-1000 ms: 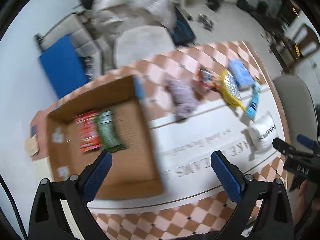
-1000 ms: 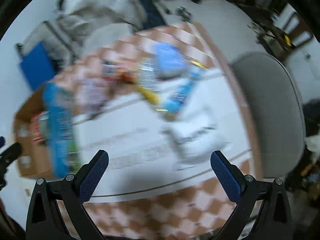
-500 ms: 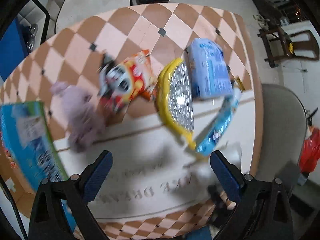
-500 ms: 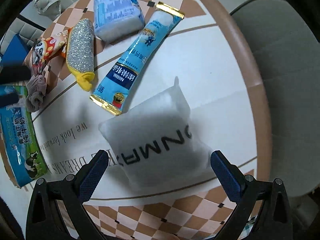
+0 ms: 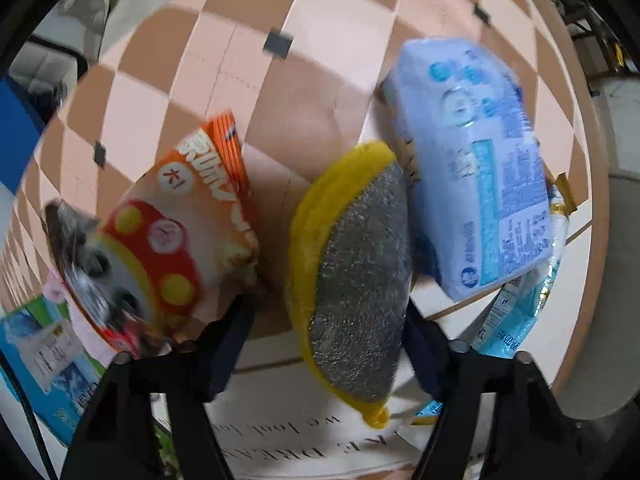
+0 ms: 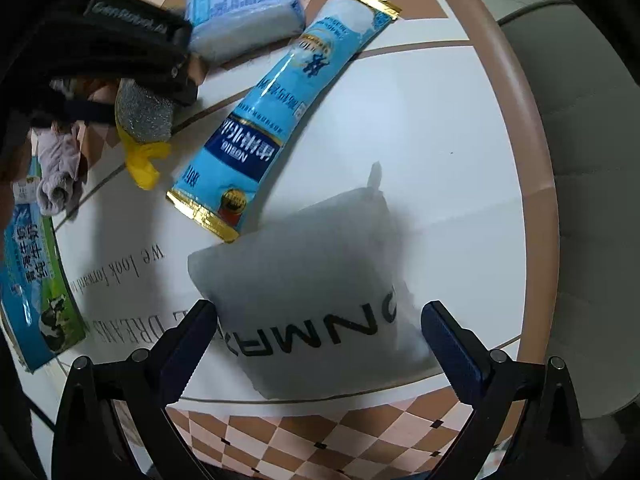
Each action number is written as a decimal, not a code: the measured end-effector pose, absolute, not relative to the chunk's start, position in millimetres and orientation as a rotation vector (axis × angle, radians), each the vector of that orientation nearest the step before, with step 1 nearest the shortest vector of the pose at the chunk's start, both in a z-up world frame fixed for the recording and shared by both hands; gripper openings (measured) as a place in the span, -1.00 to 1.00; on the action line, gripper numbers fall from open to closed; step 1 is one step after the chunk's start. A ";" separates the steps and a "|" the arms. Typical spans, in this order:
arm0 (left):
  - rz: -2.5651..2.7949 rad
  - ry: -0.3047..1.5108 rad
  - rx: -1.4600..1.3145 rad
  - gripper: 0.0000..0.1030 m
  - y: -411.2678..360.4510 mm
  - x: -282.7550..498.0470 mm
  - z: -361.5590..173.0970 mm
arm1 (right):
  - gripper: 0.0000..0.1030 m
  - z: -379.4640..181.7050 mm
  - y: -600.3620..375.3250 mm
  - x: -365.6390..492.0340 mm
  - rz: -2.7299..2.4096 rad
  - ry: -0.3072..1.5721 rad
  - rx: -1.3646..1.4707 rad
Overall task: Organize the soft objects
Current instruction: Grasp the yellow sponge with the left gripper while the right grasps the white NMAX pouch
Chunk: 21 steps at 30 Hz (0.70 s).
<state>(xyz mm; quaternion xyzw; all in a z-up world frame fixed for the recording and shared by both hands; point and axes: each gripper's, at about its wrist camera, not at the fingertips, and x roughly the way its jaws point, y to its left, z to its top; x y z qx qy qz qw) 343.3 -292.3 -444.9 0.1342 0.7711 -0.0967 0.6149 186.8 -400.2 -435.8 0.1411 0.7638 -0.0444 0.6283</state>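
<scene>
left gripper (image 5: 326,316) dropped, jaws closing round sponge (image 5: 352,280) | right gripper (image 6: 318,324) jaws wide over pillow (image 6: 316,300)

Yellow-rimmed grey scrub pad (image 5: 356,280) (glittery), flat on table.

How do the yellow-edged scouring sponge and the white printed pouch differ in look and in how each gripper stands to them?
The sponge is oval, glittery grey with a yellow rim; the white pouch is squarish, plain with dark lettering. The sponge sits between the left gripper fingers, whose jaws have just been closing; the pouch lies between the right gripper fingers, spread wider than it. Both lie flat on the table.
</scene>
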 end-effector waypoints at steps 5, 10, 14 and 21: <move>-0.224 1.757 0.306 -0.16 -288.0 342.2 -435.6 | 1.00 -438.5 -391.6 185.0 -0.078 1.774 0.292; -0.235 1.704 0.344 -0.17 -268.0 319.7 -422.4 | 1.00 -449.2 -385.5 177.2 -0.082 1.785 0.255; -0.248 1.663 0.361 -0.17 -247.9 294.0 -409.5 | 0.99 -455.7 -385.8 176.4 -0.117 1.770 0.280; -0.262 1.645 0.309 -0.17 -223.1 250.3 -389.6 | 0.53 -439.5 -399.9 160.7 -0.186 1.718 0.379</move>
